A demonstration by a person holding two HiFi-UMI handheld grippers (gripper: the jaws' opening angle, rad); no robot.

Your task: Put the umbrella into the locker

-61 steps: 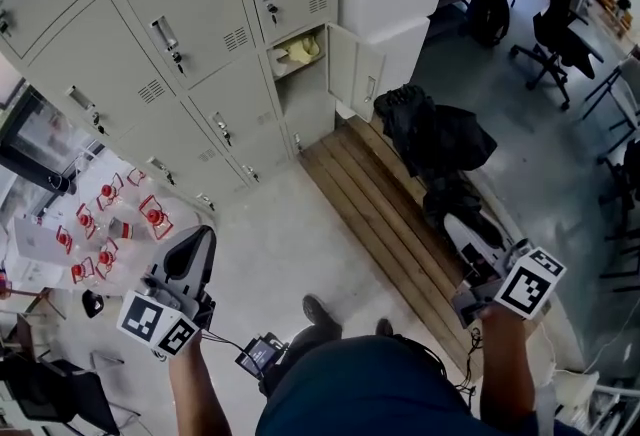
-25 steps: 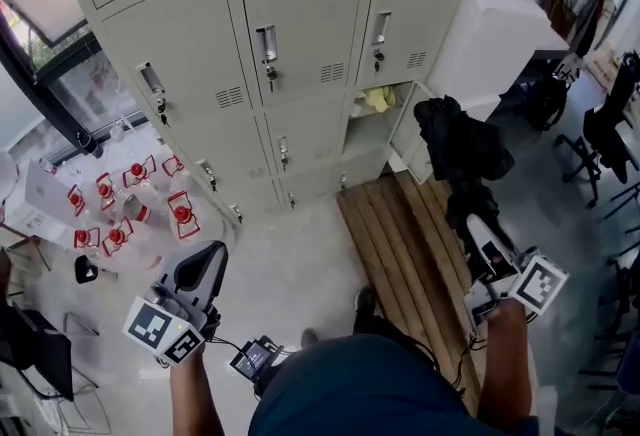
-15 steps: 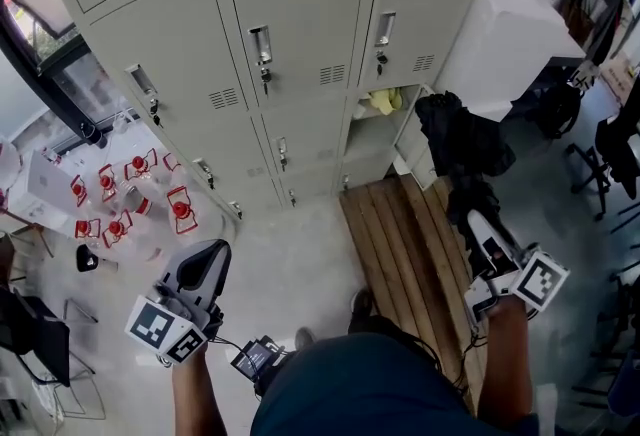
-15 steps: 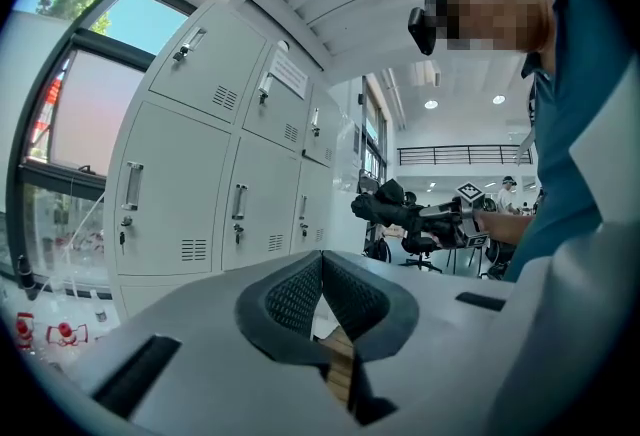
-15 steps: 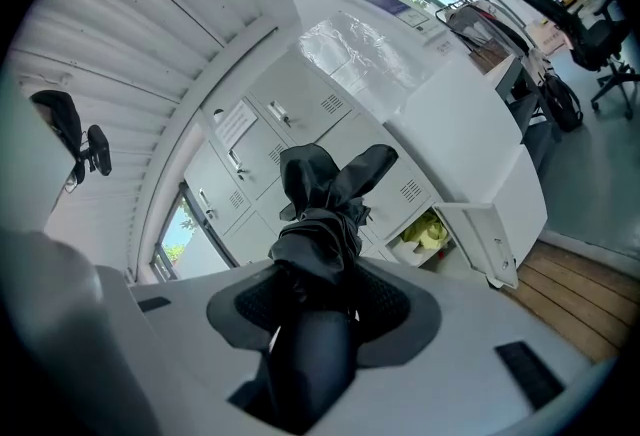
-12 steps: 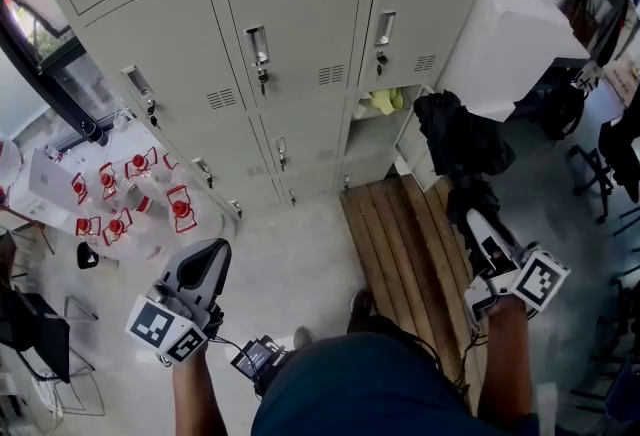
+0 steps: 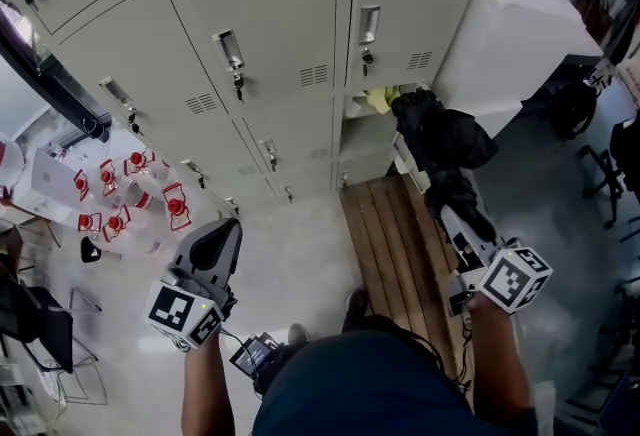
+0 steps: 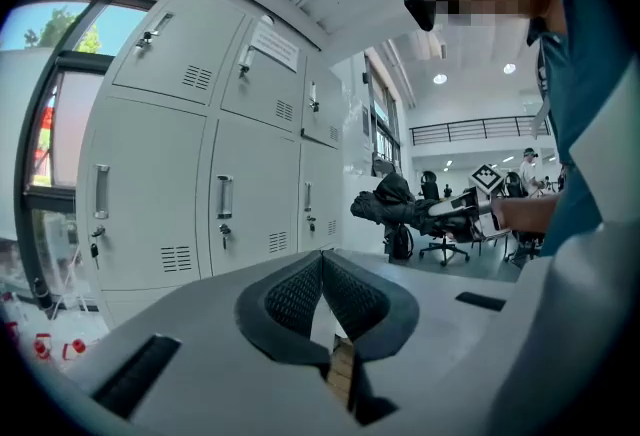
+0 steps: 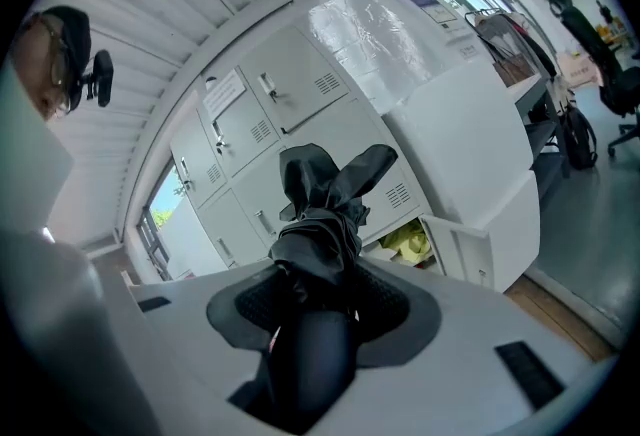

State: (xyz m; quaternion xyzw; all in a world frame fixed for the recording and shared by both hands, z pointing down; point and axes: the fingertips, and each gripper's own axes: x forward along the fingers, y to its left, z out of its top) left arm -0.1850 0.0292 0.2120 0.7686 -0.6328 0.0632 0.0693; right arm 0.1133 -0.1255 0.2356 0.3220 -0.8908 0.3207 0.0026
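The open locker compartment is faced, at eleven o'clock of the right gripper, whose wide-set jaws are clamped on the black umbrella just before it. The left gripper is closed on nothing. Approach is judged underway; insertion through the opening is called for next.

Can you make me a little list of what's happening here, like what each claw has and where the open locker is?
right claw: shut on the folded black umbrella, which points toward the lockers
left claw: shut, nothing in it
open locker: low down in the grey bank, with a yellow thing inside
umbrella in locker: not yet
floor: wooden planks in front of the open locker; red-capped bottles off to the left
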